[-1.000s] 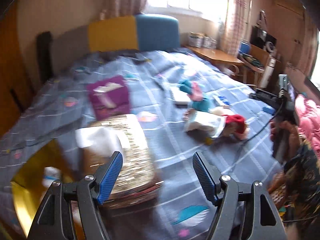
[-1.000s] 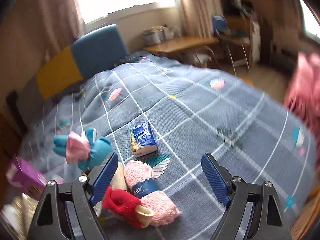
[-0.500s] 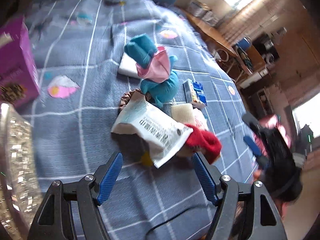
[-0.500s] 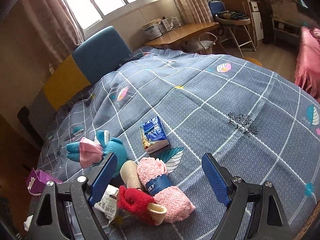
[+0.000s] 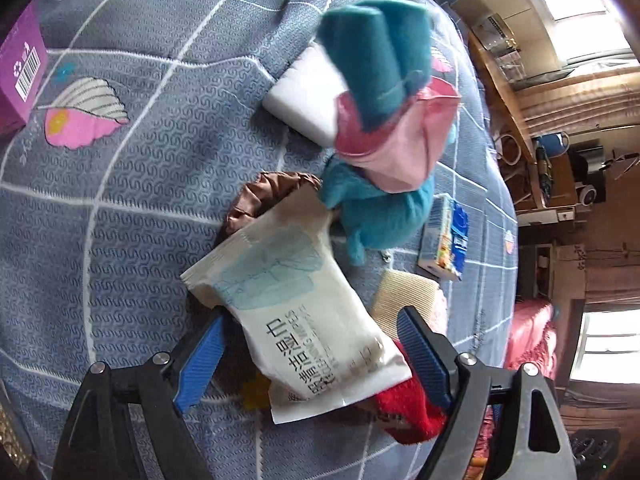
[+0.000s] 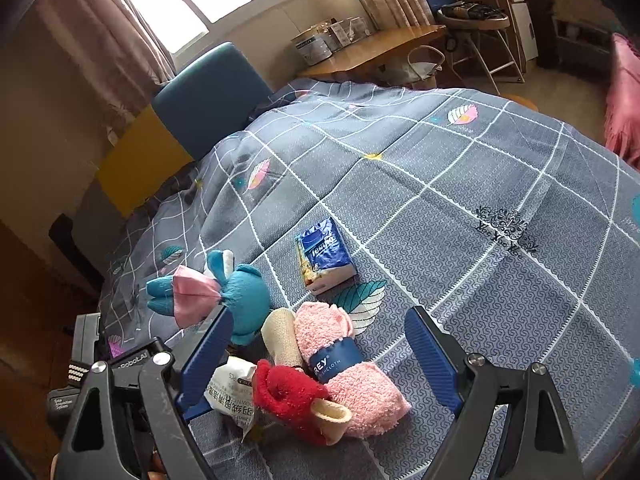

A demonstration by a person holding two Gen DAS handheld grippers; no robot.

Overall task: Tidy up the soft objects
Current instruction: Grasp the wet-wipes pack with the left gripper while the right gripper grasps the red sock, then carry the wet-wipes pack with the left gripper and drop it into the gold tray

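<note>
A heap of soft things lies on the grey checked bedspread (image 6: 460, 184). It holds a white wipes packet (image 5: 296, 320), a teal plush toy with a pink bow (image 5: 380, 128), a red sock (image 5: 408, 412), a beige cloth (image 5: 404, 292) and a brown scrunchie (image 5: 276, 192). My left gripper (image 5: 311, 316) points steeply down with its jaws opening; the wipes packet lies between the blue pads, untouched. My right gripper (image 6: 320, 316) hovers open over the rolled pink towel (image 6: 352, 376) and the red sock (image 6: 288, 396), gripping nothing. The teal plush (image 6: 244, 296) sits just past its left finger.
A blue tissue pack (image 6: 324, 256) lies beyond the heap, and a white block (image 5: 304, 96) sits under the plush. A purple box (image 5: 20, 72) stands at the left. A blue and yellow headboard (image 6: 208, 96), a wooden desk (image 6: 372, 48) and a folding chair (image 6: 472, 16) lie past the bed.
My left gripper swung from over a glittery box across and down to the heap, rolling as it went, and now straddles the wipes packet. My right gripper has hardly moved.
</note>
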